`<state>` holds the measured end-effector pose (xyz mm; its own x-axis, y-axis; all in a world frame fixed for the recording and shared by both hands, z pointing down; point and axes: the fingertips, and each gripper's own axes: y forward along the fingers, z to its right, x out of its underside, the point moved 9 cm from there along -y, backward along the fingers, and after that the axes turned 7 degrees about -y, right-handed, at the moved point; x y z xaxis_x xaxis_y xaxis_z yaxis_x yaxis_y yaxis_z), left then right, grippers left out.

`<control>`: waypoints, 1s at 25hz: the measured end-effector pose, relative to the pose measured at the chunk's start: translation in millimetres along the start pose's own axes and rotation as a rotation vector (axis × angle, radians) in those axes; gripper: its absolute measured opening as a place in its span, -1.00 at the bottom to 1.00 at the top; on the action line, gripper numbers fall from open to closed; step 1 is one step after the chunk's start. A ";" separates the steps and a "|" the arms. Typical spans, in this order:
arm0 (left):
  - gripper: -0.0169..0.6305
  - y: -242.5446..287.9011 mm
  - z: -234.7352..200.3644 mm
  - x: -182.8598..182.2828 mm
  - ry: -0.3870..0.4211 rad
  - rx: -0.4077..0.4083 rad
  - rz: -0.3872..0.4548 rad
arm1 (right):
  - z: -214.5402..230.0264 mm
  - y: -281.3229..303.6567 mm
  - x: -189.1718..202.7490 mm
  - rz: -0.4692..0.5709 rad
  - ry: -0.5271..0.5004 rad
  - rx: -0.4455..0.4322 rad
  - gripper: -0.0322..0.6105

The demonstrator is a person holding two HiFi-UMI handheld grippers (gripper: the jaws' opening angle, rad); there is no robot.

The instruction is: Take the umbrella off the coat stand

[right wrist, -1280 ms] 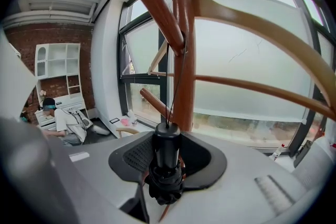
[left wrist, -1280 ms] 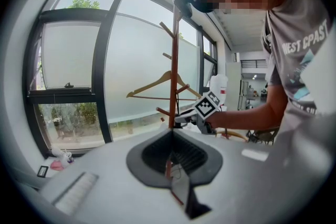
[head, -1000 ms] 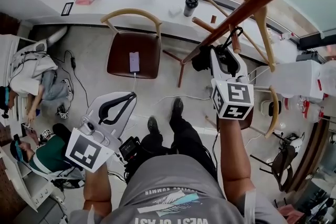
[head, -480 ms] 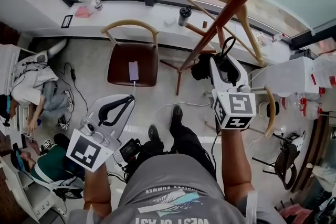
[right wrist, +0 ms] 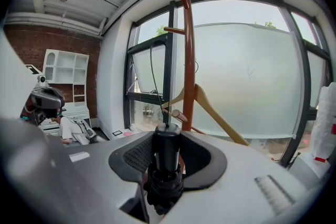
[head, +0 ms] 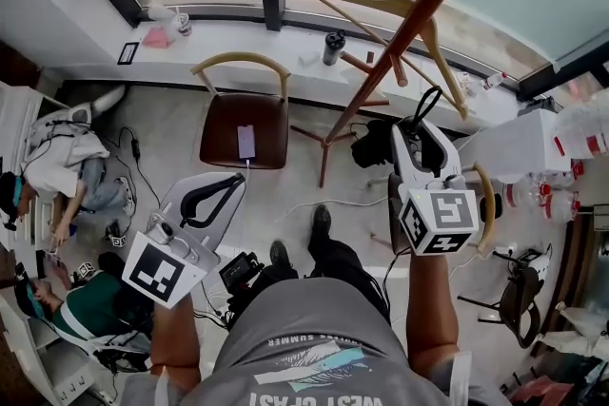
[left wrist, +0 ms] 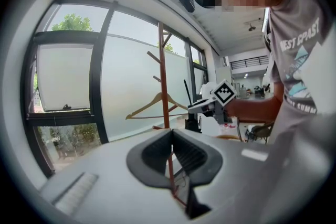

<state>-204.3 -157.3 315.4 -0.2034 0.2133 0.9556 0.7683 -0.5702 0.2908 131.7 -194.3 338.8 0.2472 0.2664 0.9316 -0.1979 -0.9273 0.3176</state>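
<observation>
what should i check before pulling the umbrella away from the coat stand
1. Right hand-held gripper shut on the folded umbrella: ok.
2. Umbrella strap lifted free of the coat stand: cannot tell; its top end is too thin to trace.
3. Left hand-held gripper open and empty: ok.
4. Wooden hanger behind the pole, apart from the umbrella: ok.
</observation>
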 end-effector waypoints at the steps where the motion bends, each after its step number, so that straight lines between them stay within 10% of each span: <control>1: -0.94 -2.6 0.9 0.3 0.004 0.000 0.006 | -1.8 -5.6 -1.8 0.006 -0.002 0.000 -0.44; 25: -0.94 -42.3 29.2 -17.2 0.052 0.043 0.058 | -30.1 -128.5 -41.4 0.094 -0.039 -0.003 -0.44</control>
<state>-215.6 -113.7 285.3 -0.1882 0.1385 0.9723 0.8048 -0.5456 0.2336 118.4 -78.2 264.8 0.2637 0.1675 0.9500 -0.2245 -0.9471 0.2293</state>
